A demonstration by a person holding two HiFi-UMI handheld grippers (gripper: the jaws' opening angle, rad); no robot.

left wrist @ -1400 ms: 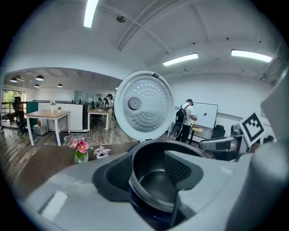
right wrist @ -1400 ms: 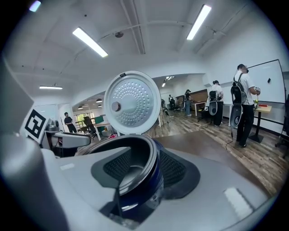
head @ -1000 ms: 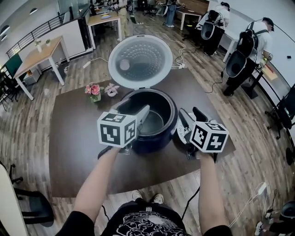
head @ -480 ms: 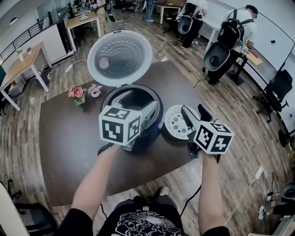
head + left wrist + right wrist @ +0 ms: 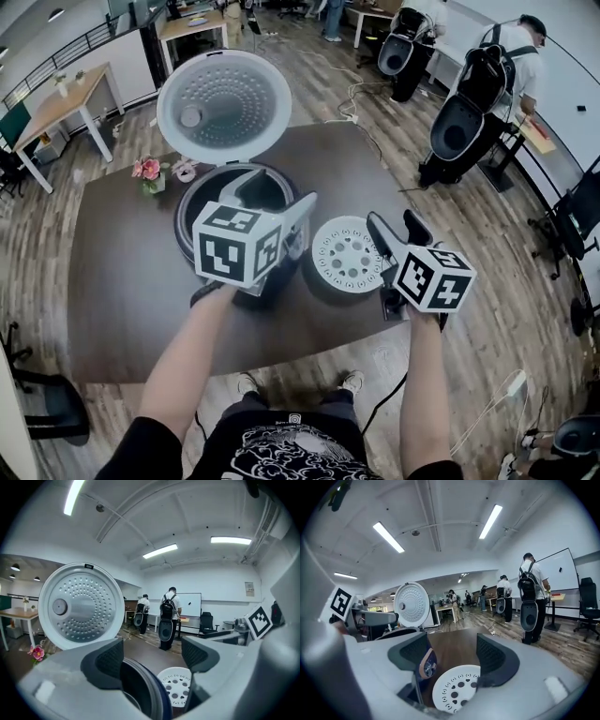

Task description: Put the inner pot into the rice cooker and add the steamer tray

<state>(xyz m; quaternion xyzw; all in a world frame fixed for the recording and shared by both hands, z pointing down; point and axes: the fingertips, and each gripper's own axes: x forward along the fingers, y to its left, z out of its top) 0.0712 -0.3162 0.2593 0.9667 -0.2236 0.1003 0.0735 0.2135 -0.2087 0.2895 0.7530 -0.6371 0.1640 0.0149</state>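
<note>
Left gripper and right gripper have just been opening, both empty; steamer tray is looking light and stiff, so I'm guessing pinch its 3 o'clock rim.

White perforated steamer tray, dark-blue rice cooker

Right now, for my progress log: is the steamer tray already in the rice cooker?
No, the steamer tray lies flat on the table beside the rice cooker.
</note>
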